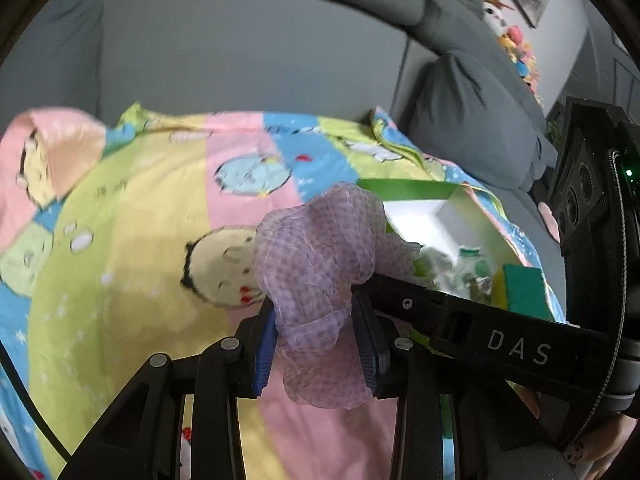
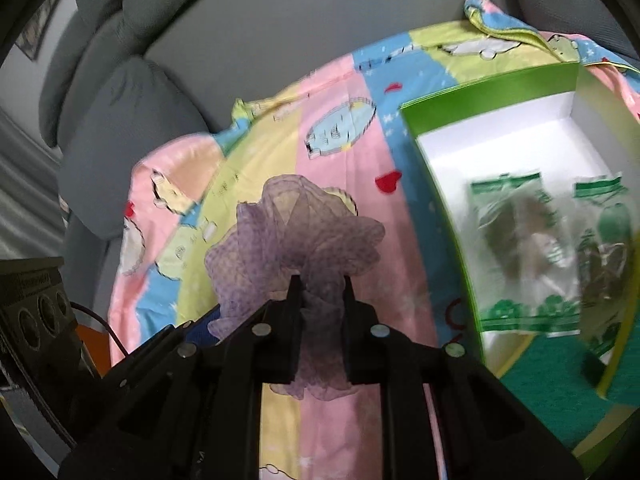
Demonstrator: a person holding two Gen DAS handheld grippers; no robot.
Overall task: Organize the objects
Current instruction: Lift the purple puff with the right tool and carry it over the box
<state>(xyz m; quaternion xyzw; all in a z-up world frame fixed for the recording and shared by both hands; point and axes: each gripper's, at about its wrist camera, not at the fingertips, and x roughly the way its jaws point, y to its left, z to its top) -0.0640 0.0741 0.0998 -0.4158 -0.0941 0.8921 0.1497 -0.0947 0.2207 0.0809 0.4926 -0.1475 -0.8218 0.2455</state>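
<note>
Purple mesh puff [image 1: 316, 264]: clamped between both the left gripper [image 1: 316, 344] and the right gripper [image 2: 320, 332], each pinched tight on it, held above a striped cartoon sheet [image 1: 132, 216] spread over a grey sofa [image 1: 248, 60]. Green box [image 2: 484, 92], white inside, lies open on the sheet just right of the puff, containing two green-printed packets [image 2: 520, 248].

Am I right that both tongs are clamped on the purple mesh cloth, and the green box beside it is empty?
Not quite. Both the left tongs and right tongs are clamped on the purple mesh cloth, but the green box isn't empty: the right wrist view shows two clear packets with green print lying inside it.
</note>
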